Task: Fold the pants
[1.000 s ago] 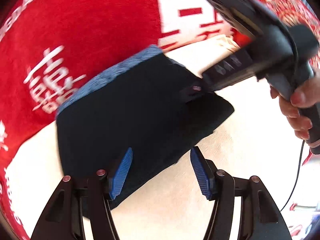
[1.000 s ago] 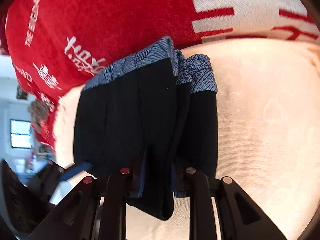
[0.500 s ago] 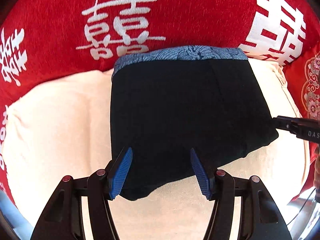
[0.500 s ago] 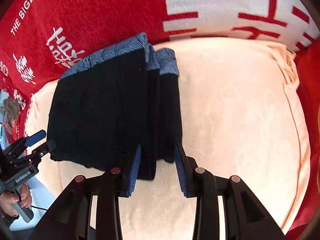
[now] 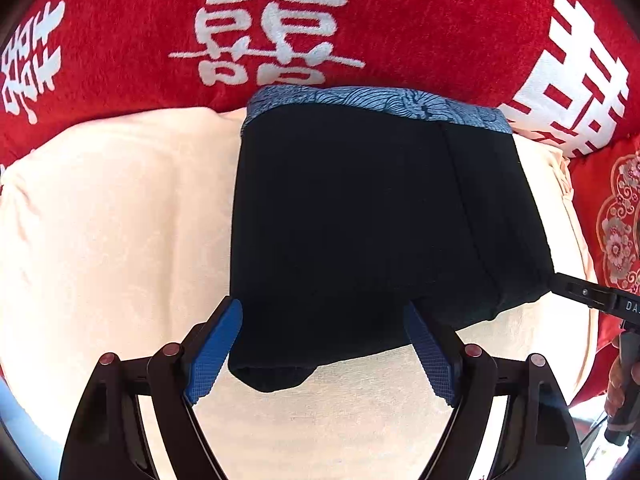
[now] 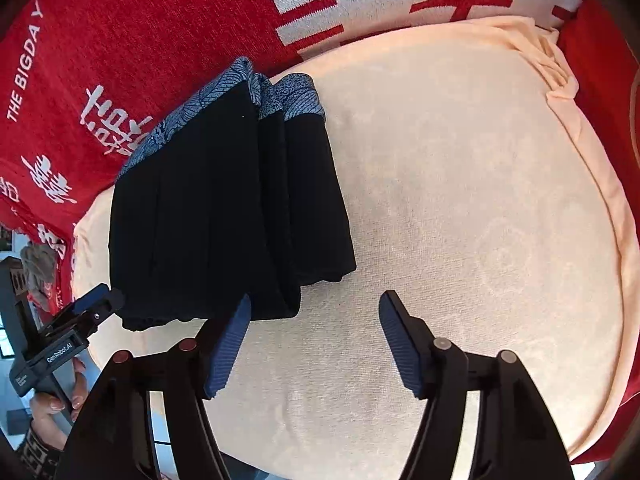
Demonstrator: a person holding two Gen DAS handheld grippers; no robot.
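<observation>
Left wrist view shows the pants (image 5: 360,220), black with a blue patterned waistband (image 5: 372,102), lying folded into a compact rectangle on the cream cushion (image 5: 112,220), the waistband end against the red blanket (image 5: 120,40) with white characters. The left gripper (image 5: 322,354) has its blue pads spread wide, one at each side of the near edge of the pants, where a rounded fold sticks out toward the camera; nothing is pinched between them, and whether a pad brushes the cloth cannot be told. The spread stance suits a release or a readiness to square that edge. At the right side of the pants, the tip of the right gripper (image 5: 588,294) lies just beside the far corner. Right wrist view shows the same pants (image 6: 224,216) from their right side, where the stacked layers show as parallel folds running from the waistband (image 6: 276,96) toward the near edge. The right gripper (image 6: 314,344) is also spread apart and empty, its left pad just beside the near corner of the pants and its right pad over bare cushion (image 6: 460,200). Beyond the pants, at their far corner, the left gripper (image 6: 94,304) appears in the person's hand (image 6: 52,404). Judging by the tidy stack, the folding looks essentially done.
</observation>
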